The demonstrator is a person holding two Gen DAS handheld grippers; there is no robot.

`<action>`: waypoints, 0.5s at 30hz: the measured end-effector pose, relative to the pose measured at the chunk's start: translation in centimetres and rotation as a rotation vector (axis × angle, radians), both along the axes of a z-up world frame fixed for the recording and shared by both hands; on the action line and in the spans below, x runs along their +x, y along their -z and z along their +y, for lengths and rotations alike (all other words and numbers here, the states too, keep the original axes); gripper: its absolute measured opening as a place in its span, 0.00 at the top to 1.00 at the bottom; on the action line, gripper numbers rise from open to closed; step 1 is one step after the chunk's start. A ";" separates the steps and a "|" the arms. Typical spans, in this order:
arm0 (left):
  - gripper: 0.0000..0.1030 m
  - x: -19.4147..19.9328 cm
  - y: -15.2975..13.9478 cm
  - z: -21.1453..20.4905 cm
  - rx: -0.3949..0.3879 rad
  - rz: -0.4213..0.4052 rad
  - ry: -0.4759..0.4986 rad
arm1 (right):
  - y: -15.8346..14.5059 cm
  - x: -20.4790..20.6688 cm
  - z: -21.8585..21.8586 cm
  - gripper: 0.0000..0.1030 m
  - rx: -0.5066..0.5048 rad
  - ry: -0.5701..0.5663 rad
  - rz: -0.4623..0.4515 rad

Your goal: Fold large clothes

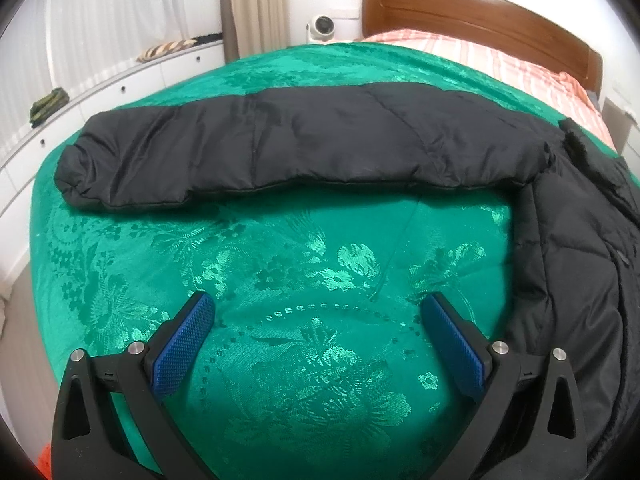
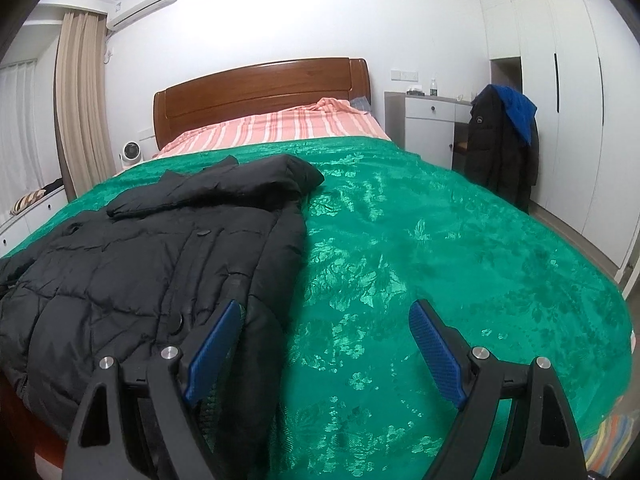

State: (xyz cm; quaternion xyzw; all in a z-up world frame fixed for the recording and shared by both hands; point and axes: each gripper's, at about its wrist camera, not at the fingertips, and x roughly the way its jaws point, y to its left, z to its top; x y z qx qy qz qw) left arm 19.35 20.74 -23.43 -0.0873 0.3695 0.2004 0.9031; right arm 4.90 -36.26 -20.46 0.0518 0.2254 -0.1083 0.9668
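Right wrist view: black jacket lies beside the left of the spread, empty fingers (bedspread between).

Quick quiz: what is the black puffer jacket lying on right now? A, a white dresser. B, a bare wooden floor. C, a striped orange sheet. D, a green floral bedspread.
D: the black puffer jacket lies spread on the green floral bedspread, with one sleeve stretched out across it; the striped sheet shows only further up by the headboard.
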 end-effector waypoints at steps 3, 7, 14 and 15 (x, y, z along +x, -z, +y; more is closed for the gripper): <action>0.00 -0.2 0.1 0.0 -0.001 -0.006 0.001 | -0.1 -0.1 0.1 0.17 -0.008 0.002 -0.007; 0.00 -0.5 0.1 0.1 -0.005 -0.013 0.004 | -0.3 -0.3 0.5 0.17 -0.030 0.009 -0.022; 0.00 -0.9 0.0 0.6 -0.024 -0.017 0.022 | -0.7 -0.5 0.8 0.17 -0.048 0.041 -0.043; 0.00 -0.9 0.0 0.7 -0.027 -0.013 0.025 | -0.8 -0.5 0.8 0.17 -0.048 0.047 -0.045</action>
